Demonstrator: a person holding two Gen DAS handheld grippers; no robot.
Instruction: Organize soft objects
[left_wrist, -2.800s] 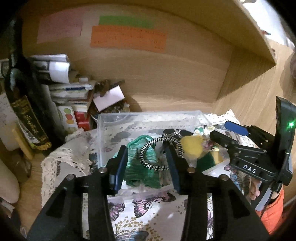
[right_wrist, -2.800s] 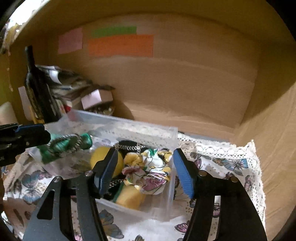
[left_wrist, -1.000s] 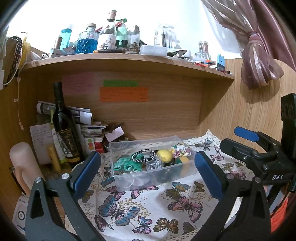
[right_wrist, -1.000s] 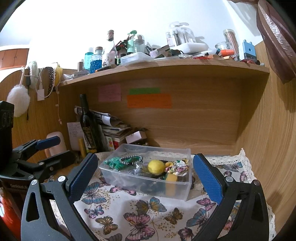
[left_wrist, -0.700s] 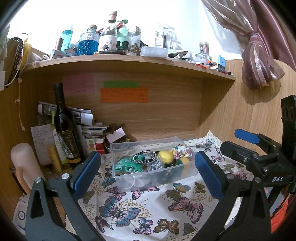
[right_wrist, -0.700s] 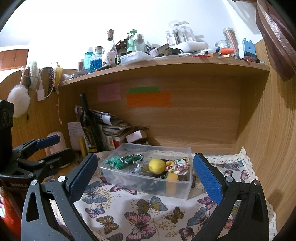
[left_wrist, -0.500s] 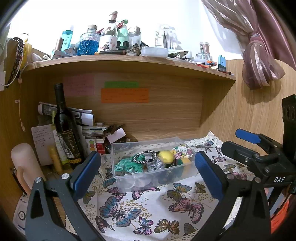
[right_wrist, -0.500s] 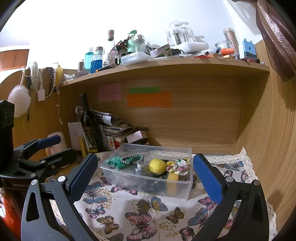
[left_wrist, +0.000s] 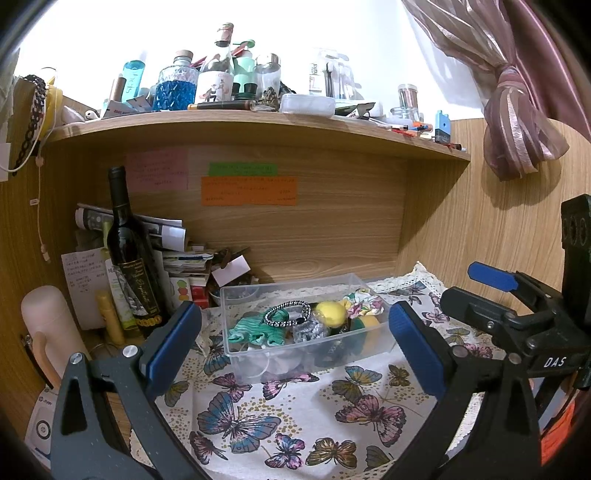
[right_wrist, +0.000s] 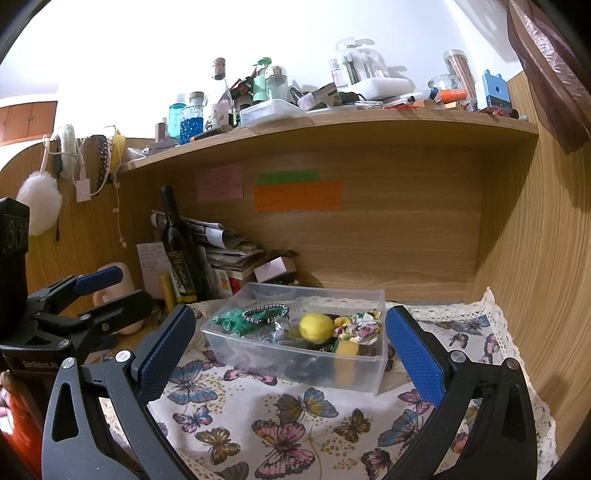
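1. The left claw (left_wrist: 293, 341) was spread wide with nothing between its blue pads, and hung above the butterfly-print cloth (left_wrist: 258, 417) short of the clear plastic box (left_wrist: 306, 347).
2. The right claw (right_wrist: 290, 350) was likewise spread wide and empty, and framed the same box (right_wrist: 295, 365) from the front without touching it.
3. The box stood on the cloth on the tabletop, under the wooden shelf (left_wrist: 258, 129).
4. Inside the box, a green knitted piece (left_wrist: 255, 330) lay at the left end, with a black-and-white braided band (left_wrist: 288, 314) lying over it.
5. A yellow ball (left_wrist: 330, 313) sat near the middle, and a floral scrunchie (left_wrist: 364, 305) lay just beside it toward the right end.
6. A yellow sponge-like block (right_wrist: 347, 354) stood against the front wall of the box, below the scrunchie (right_wrist: 360, 328).
7. A dark wine bottle (left_wrist: 131, 258) stood upright to the left of the box, well apart from it, in front of a stack of papers (left_wrist: 173, 251).
8. Pink, green and orange notes (left_wrist: 247, 190) were stuck to the back panel above the box.
9. From the left wrist view, the body of the right tool showed at the right edge; whether a hand held it could not be told.
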